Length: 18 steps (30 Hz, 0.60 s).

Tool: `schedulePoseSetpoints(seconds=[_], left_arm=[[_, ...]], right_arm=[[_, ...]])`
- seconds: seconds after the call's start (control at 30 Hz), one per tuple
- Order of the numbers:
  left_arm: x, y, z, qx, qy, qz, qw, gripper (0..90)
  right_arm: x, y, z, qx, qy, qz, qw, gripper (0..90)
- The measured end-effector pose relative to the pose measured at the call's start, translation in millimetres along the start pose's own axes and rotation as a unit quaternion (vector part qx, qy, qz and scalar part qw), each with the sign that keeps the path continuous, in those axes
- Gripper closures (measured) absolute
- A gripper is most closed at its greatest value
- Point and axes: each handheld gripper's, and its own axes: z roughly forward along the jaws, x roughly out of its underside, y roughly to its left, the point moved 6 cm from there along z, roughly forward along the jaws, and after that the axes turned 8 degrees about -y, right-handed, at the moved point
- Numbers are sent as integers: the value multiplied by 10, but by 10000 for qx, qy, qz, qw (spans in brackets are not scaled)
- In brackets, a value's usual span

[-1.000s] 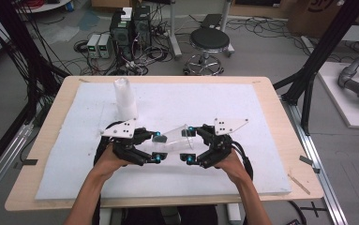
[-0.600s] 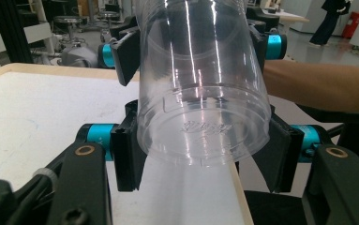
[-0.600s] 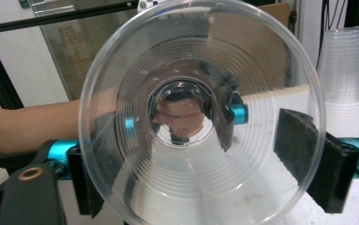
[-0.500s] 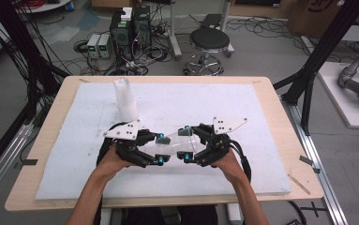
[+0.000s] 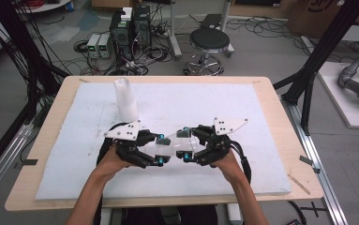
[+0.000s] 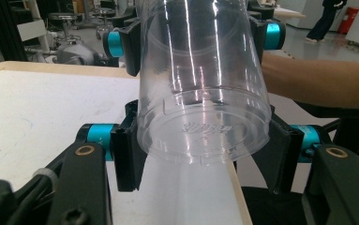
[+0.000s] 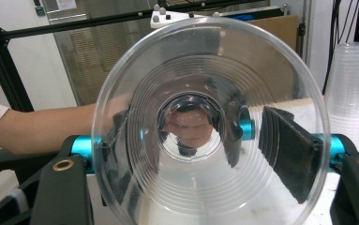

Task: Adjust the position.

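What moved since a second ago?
The two hands slid closer together, so the left tool and right tool now both close on the clear cup held between them. The stack of cups near the back left of the white mat stayed where it was.

high: overhead, faces forward-down | gripper views: close, opposed, share cup [image 6: 200, 93]

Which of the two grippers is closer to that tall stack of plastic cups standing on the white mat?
Left. The left gripper sits just in front of the cup stack, slightly to its right. The right gripper is farther off to the right, across the clear cup between them.
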Motion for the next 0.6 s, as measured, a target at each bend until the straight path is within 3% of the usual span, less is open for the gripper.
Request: schedulePoseSetpoints(seconds=[0.33, 0.37, 0.4, 0.43, 0.47, 0.5, 0.6], left_arm=[[-5, -4, 0, 10, -15, -22, 10000, 415], [-7, -2, -2, 8, -16, -35, 10000, 371], [-12, 5, 2, -30, -59, -115, 9999, 240], [-16, 19, 11, -117, -60, -245, 9996, 240], [-14, 35, 15, -196, 4, -330, 9993, 82], [-10, 45, 12, -231, 69, -344, 9991, 19], [-21, 36, -1, -214, 62, -300, 9993, 17]], right_arm=[[-1, 5, 1, -22, -30, 7, 10000, 306], [-4, 1, 2, -21, -50, -5, 10000, 306], [-6, 2, 1, -23, -55, -17, 10000, 306], [-6, 2, 1, -23, -55, -17, 10000, 306], [-8, 3, -2, -23, -57, -15, 10000, 306], [-10, 1, -4, -20, -64, -14, 10000, 306], [-14, -7, -16, 0, -60, -12, 10000, 306]])
